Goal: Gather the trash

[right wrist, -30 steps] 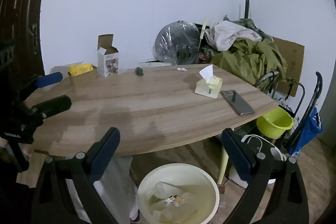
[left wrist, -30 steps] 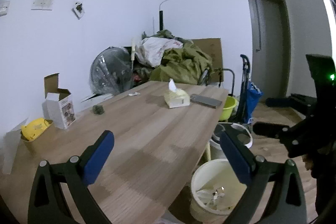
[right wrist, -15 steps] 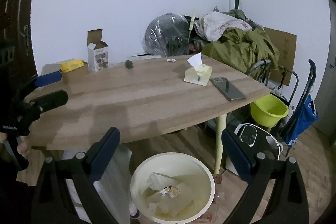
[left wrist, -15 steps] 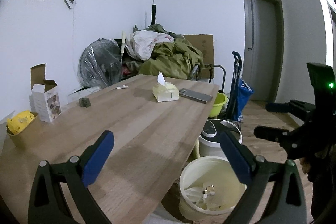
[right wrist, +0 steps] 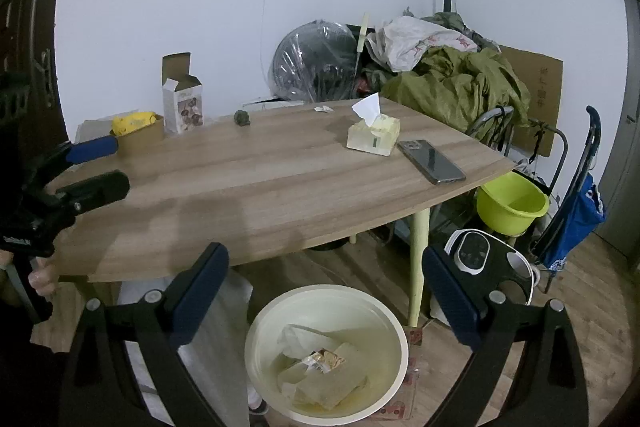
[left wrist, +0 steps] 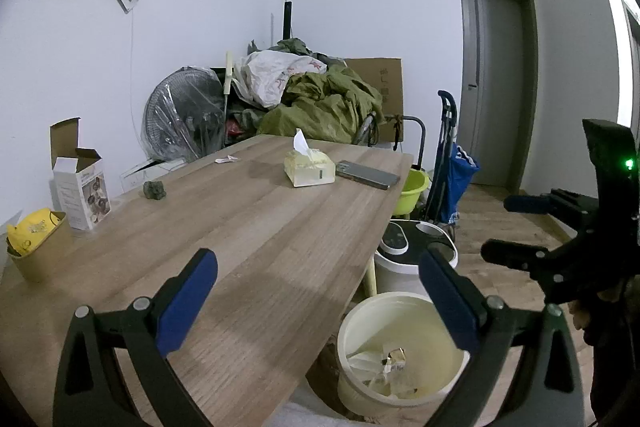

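My left gripper hangs open and empty over the near corner of the wooden table. My right gripper is open and empty above the cream bin, which holds wrappers and stands on the floor by the table edge. On the table lie a dark green crumpled lump and a small white paper scrap. A yellow wrapper sits in a brown cup. Each gripper shows at the edge of the other's view.
An opened white carton, a tissue box and a phone are also on the table. Beside the bin stand a white appliance, a green basin and a blue trolley. Clutter fills the far corner.
The table and its objects have slid a little leftwards in the left wrist view. The right wrist view has shifted only slightly. Both grippers stay open and empty.
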A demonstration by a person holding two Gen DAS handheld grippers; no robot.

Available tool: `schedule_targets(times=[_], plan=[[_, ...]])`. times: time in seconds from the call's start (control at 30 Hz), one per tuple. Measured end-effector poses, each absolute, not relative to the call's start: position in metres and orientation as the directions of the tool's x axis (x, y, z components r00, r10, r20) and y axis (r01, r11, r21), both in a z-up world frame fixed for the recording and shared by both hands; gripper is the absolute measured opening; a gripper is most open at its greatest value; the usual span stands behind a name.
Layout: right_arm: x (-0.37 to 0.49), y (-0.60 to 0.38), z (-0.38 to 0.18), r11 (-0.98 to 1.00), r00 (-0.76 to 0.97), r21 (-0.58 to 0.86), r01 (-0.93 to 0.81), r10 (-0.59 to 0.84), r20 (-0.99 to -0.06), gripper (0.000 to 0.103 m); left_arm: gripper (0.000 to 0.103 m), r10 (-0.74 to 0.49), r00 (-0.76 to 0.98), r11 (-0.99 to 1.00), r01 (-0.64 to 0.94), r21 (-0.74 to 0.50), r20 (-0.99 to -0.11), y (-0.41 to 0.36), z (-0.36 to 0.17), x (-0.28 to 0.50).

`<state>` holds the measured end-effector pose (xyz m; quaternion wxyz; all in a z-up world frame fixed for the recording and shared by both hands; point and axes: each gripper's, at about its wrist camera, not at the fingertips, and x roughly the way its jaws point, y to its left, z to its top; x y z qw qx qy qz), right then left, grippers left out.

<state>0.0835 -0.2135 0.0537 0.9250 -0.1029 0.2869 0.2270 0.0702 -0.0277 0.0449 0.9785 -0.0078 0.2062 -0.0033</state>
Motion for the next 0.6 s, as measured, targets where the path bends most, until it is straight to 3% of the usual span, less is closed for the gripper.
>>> schedule_targets(times=[0.6], plan=[[0.0851,-0.2100,0.0518,0.872,0.731,-0.061,-0.486,0.367,-0.576,0.097,0.101,-0.009,0.919,1.000,0.005,-0.011,-0.395,-0.0258,0.0501,0.0696]])
